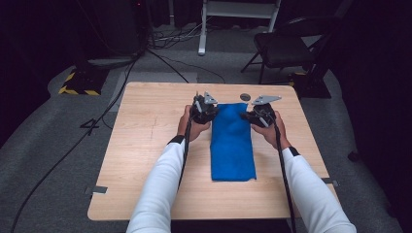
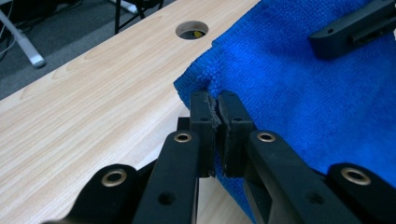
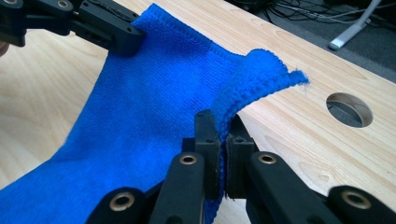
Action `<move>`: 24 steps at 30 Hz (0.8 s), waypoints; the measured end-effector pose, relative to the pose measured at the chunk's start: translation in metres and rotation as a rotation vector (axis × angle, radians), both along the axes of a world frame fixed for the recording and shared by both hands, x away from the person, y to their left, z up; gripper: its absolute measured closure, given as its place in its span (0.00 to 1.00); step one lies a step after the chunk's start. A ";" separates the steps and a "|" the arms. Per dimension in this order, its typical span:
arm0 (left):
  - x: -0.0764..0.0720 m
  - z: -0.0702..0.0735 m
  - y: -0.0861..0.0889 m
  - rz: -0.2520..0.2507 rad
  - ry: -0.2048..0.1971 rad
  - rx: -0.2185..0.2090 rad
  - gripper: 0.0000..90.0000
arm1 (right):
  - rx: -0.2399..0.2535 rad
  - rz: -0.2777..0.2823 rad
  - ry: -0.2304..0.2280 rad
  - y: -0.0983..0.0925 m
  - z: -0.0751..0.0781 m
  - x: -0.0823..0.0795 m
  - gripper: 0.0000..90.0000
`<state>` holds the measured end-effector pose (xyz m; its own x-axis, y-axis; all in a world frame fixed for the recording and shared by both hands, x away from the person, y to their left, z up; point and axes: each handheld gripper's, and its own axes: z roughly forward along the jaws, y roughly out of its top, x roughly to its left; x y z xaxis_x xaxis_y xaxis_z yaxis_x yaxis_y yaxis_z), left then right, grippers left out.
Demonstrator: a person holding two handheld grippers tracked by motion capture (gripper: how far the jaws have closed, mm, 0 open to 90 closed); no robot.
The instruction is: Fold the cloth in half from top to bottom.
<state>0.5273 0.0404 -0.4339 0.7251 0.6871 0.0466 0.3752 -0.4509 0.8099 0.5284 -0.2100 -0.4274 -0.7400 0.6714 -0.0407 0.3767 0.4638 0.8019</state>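
Item under handling: blue towel [image 1: 232, 143], lying lengthwise at the centre of the worktop [image 1: 145, 145], its far end raised at both corners, its near end flat toward the bottom of the frame.
Left claw [image 2: 214, 103]: you have it pressed together on the towel's far left corner; in the left gripper view the cloth edge disappears between the pads.
Right claw [image 3: 223, 126]: likewise pinching the far right corner, with a flap of cloth curling up and over above the jaws in the right gripper view (only a narrow strip of hem appears to be caught).
Step in hand, as judged: you appear to be lifting the far end, probably to fold it toward the near end.
Risk 1: the right corner could slip out, since the bite looks shallow; any tug sideways would cause it.
Risk 2: if your hands drift apart or rise unevenly, the towel may skew and the fold land crooked.
Risk 3: the near end may drag along the worktop, as nothing weighs it down.
Note: a round hole [image 1: 245, 96] in the worktop sits just beyond the towel, at the upper centre of the high view; keep the hem off it.
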 end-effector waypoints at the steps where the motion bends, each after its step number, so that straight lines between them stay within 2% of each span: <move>1: -0.003 0.000 0.000 0.000 -0.001 0.002 0.95 | 0.003 0.007 0.001 -0.001 0.000 -0.002 0.97; 5: -0.013 0.002 0.003 -0.020 -0.013 -0.016 0.95 | 0.015 0.035 -0.003 -0.003 -0.001 -0.010 0.97; 7: -0.019 0.003 0.004 -0.034 -0.020 -0.008 0.95 | 0.022 0.049 -0.006 -0.004 0.000 -0.015 0.97; 11: -0.030 0.003 0.004 -0.070 -0.034 -0.012 0.95 | 0.010 0.080 -0.009 -0.006 -0.001 -0.026 0.96; 18: -0.050 0.001 0.005 -0.117 -0.059 0.026 0.95 | -0.001 0.116 -0.005 -0.009 -0.002 -0.043 0.95; 20: -0.055 -0.001 0.007 -0.132 -0.057 0.036 0.94 | -0.004 0.121 -0.004 -0.009 -0.003 -0.047 0.95; 24: -0.062 -0.003 0.012 -0.144 -0.030 0.022 0.93 | 0.008 0.134 0.007 -0.013 -0.005 -0.054 0.95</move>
